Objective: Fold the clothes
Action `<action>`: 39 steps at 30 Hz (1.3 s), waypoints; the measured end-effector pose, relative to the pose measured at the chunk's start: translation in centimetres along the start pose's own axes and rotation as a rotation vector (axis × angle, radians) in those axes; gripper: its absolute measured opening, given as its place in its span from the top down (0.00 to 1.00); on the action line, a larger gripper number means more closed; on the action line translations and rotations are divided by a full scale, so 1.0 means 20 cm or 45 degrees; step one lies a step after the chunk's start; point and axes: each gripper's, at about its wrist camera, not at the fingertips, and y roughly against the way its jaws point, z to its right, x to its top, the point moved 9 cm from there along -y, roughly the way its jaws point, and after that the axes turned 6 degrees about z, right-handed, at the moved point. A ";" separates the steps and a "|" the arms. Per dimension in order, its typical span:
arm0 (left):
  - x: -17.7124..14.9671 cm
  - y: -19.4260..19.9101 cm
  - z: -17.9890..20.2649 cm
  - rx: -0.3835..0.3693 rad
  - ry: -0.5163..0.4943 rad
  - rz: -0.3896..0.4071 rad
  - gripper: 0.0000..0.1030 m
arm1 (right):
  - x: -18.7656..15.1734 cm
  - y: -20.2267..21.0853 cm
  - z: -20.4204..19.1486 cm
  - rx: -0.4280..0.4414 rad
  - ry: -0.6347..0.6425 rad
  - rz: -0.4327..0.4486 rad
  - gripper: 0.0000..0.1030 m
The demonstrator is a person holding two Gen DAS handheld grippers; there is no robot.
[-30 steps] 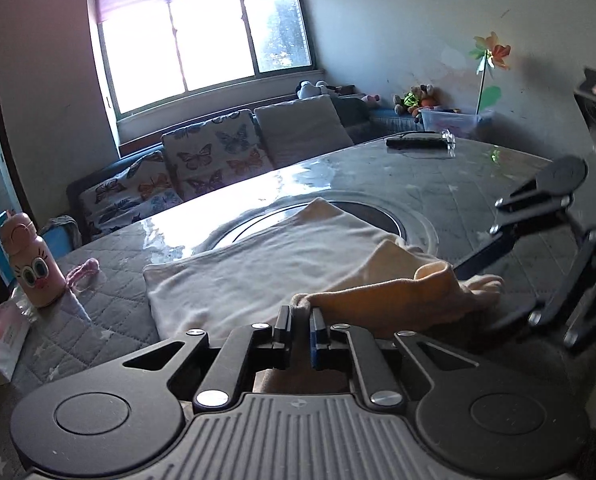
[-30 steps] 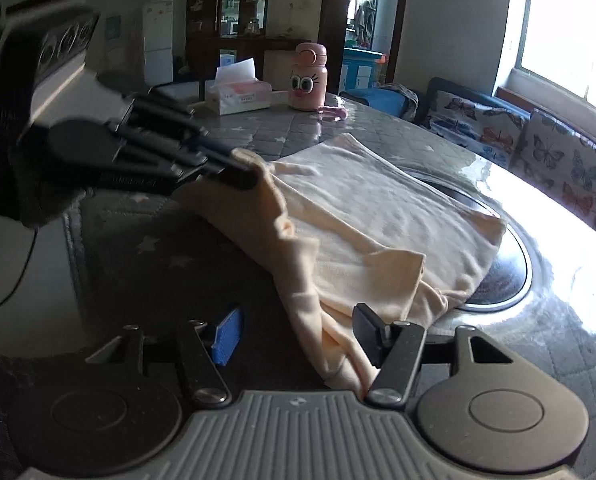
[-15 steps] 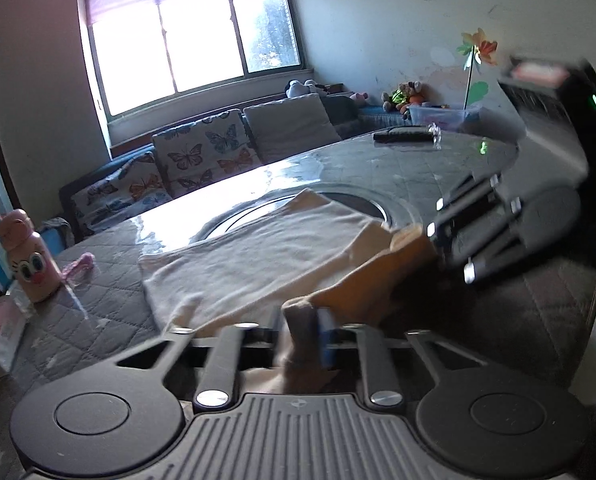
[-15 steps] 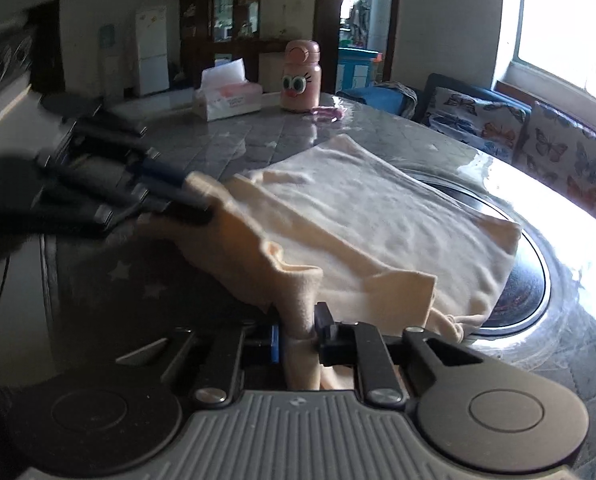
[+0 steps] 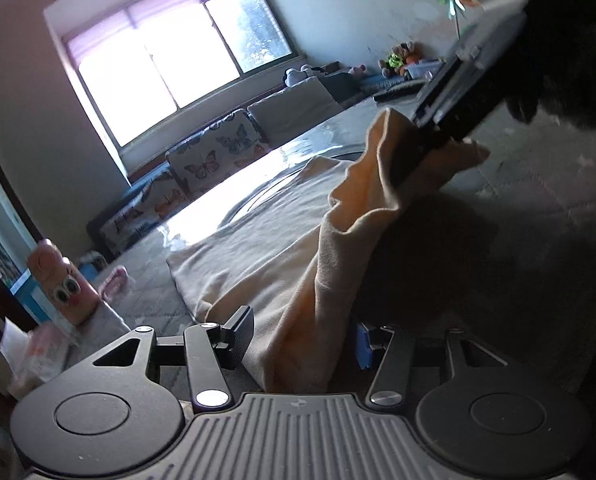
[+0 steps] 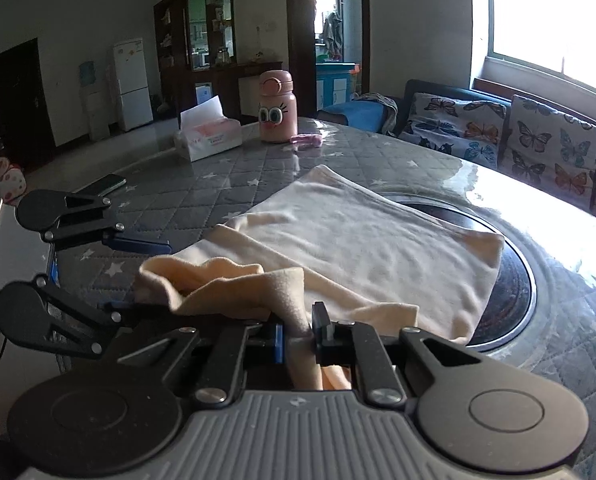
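Right gripper [image 6: 298,338] pinching cloth [image 6: 362,240] edge, left gripper [image 5: 302,340] open w/ cloth between

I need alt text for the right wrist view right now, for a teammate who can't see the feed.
The right tongs pinch a bunched fold of a cream garment spread over a grey quilted table. At left, the left tongs stand open by the cloth's near edge. Behind sit a pink cartoon-eyed bottle, a tissue box and a phone.
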 end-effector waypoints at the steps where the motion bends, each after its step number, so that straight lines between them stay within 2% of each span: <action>1: 0.00 0.00 0.02 -0.001 -0.019 0.001 0.47 | 0.00 0.00 0.00 -0.002 -0.006 0.001 0.88; 5: 0.00 -0.04 0.06 0.031 -0.112 0.000 0.50 | 0.01 0.00 0.02 -0.009 -0.022 0.015 0.88; 7: -0.01 -0.07 0.04 0.036 -0.118 -0.022 0.64 | 0.01 0.01 0.02 -0.012 -0.020 0.022 0.88; 9: -0.02 -0.07 0.03 0.034 -0.111 -0.028 0.74 | 0.01 0.01 0.02 -0.018 -0.022 0.027 0.88; 14: -0.01 -0.02 0.00 0.017 -0.083 -0.018 0.93 | 0.00 0.02 0.02 -0.018 -0.029 0.032 0.89; 22: 0.04 0.13 0.00 -0.062 -0.024 0.026 0.95 | 0.00 0.15 -0.05 0.029 -0.017 0.066 0.91; 33: 0.11 0.58 0.11 -0.197 0.106 0.065 0.94 | -0.09 0.57 -0.30 0.157 0.025 0.047 0.91; 36: 0.11 0.62 0.12 -0.203 0.127 0.058 0.94 | -0.05 0.56 -0.28 0.160 0.023 0.044 0.91; 39: 0.13 0.58 0.08 -0.180 0.157 0.062 0.94 | -0.01 0.52 -0.25 0.158 0.022 0.042 0.91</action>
